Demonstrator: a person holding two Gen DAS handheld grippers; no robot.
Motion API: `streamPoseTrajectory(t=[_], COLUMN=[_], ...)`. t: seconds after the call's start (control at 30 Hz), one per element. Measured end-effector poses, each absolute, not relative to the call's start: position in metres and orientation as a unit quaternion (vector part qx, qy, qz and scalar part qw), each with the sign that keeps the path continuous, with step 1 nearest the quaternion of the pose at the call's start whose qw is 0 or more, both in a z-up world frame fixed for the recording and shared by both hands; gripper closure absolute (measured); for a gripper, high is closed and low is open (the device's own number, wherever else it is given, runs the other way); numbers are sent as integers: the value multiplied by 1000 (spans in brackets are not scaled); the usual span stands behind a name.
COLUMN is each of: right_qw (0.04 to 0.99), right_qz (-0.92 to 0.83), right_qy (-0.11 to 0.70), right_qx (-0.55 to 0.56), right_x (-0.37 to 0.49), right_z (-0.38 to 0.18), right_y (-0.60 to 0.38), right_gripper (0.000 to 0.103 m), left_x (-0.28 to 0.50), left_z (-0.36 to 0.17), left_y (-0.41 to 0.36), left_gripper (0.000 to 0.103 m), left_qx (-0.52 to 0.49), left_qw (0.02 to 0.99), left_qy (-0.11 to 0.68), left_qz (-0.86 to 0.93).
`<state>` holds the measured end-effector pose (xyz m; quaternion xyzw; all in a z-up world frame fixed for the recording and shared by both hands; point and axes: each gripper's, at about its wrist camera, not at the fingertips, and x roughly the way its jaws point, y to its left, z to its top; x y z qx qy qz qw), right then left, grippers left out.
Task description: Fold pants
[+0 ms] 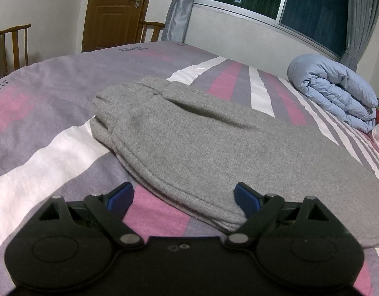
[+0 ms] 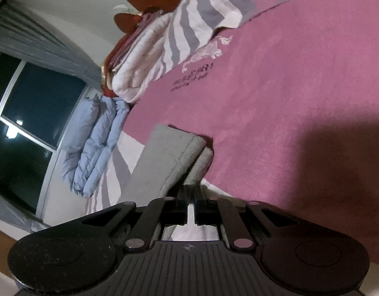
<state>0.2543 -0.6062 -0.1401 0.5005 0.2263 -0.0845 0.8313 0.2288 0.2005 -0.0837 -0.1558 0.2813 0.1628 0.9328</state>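
Black linkages of the left tool (image 1: 184, 196) fill the near edge, its blue pads (image 1: 246, 198) spread wide over the hem of the pants (image 1: 189, 143). These lie folded on the bed (image 1: 53, 79): grey, woolly-textured, layered, with stitched hems; their right side runs out of frame. Seen from the right wrist, the right tool (image 2: 190, 198) is pressed together, pinching a pants (image 2: 164, 157) edge, the contact itself hidden. On the striped pink, grey and white sheet (image 2: 288, 86), the lettering is too blurred to read. A puffy blue quilt (image 1: 337, 91) lies rolled beside.
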Motion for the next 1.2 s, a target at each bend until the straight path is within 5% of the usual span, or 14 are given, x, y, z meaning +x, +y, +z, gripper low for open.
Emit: streamPoseTrajectory(t=[0.23, 0.33, 0.4, 0.53, 0.73, 0.77, 0.83, 1.07, 1.2], right_qw=[829, 826, 823, 820, 813, 814, 815, 890, 843], right_qz=[-77, -66, -60, -54, -45, -47, -61, -43, -77], right_qy=[228, 228, 223, 225, 220, 221, 234, 197, 239], right_qx=[505, 511, 519, 524, 537, 535, 527, 408, 475], right_x=[251, 253, 252, 253, 258, 263, 274, 272, 280], right_z=[-141, -139, -136, -131, -139, -140, -142, -104, -147], right_y=[-608, -608, -608, -606, -610, -611, -613, -608, -628], right_gripper=[97, 85, 68, 63, 65, 71, 97, 99, 98], left_x=[229, 229, 229, 229, 229, 229, 229, 230, 231], left_z=[-84, -84, -84, -84, -85, -85, -85, -86, -86], left_y=[200, 201, 200, 200, 200, 200, 199, 199, 199], left_gripper=[20, 20, 20, 20, 20, 20, 20, 18, 17], left_qx=[-156, -155, -156, -156, -156, -156, -157, -157, -155], left_qw=[933, 933, 933, 933, 933, 933, 933, 933, 933], left_qy=[281, 281, 281, 281, 281, 281, 281, 282, 284], left_qz=[163, 163, 163, 163, 163, 162, 162, 160, 159])
